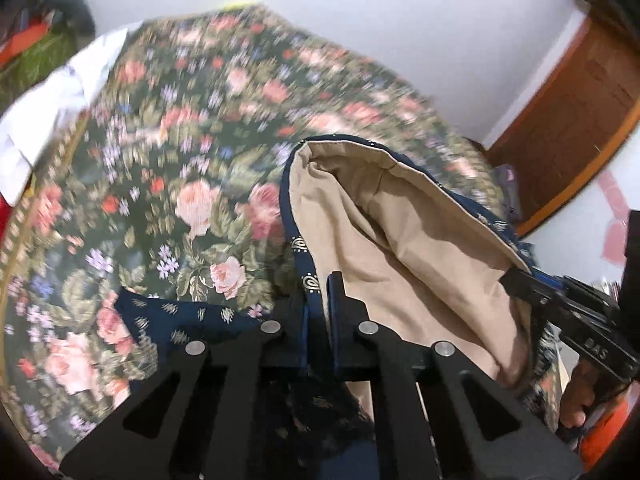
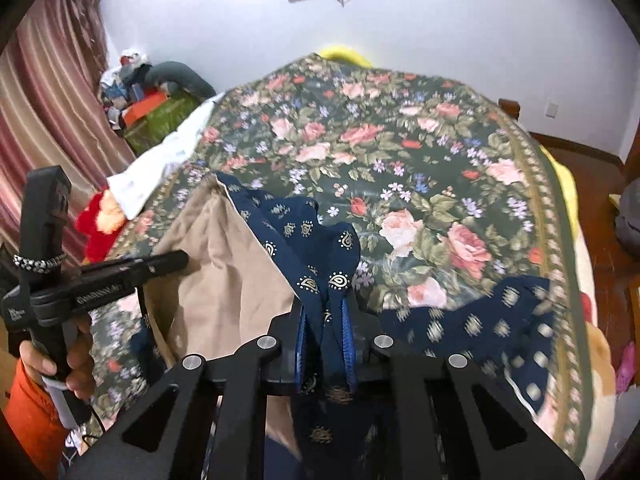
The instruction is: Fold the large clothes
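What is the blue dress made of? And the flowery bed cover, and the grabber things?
Blue garment: thin woven cloth, probably cotton, matte; it droops in soft folds, with printed pale motifs and a plain beige lining.
Flowery cover: thicker-looking fabric with a printed or woven rose pattern; which one cannot be told.
Left gripper and right gripper: hard matte black, likely plastic, with shiny metal pins.

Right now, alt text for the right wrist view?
The right claw is shut on a navy patterned garment with tan lining, above a floral bedspread. At left, a hand holds the left claw against the lining.
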### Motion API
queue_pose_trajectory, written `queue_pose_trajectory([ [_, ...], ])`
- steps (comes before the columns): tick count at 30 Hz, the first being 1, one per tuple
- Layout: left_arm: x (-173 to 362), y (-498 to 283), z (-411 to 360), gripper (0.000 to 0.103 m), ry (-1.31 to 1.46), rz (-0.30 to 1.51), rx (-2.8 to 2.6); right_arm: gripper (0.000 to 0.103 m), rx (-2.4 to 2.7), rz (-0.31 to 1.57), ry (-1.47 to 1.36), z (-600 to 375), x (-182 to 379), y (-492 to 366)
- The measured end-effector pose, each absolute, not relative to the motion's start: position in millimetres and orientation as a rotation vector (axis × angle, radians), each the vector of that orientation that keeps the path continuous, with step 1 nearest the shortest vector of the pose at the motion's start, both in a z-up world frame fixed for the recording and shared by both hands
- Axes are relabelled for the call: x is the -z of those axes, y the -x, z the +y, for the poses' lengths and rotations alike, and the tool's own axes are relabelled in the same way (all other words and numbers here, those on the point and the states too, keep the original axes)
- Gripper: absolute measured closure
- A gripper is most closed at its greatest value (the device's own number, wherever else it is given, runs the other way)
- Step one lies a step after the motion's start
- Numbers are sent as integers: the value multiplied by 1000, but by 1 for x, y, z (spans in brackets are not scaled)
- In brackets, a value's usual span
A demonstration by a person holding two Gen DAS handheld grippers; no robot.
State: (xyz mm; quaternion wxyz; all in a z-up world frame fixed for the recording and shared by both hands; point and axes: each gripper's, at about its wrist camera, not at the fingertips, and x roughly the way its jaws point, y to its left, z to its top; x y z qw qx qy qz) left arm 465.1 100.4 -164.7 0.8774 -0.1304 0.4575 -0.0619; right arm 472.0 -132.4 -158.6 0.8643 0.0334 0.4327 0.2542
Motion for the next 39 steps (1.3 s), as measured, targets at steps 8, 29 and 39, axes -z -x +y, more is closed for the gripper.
queue_pose_trajectory([
  [8, 124, -395, 60, 96, 112, 899, 197, 90, -577, 882, -60, -154, 127, -405],
  [29, 190, -290, 77, 69, 150, 1103, 157, 90, -548, 1068, 124, -163, 172, -297],
  [39, 154, -258, 125, 54, 140, 1037, 69, 90, -601, 1084, 122, -191, 170, -268],
])
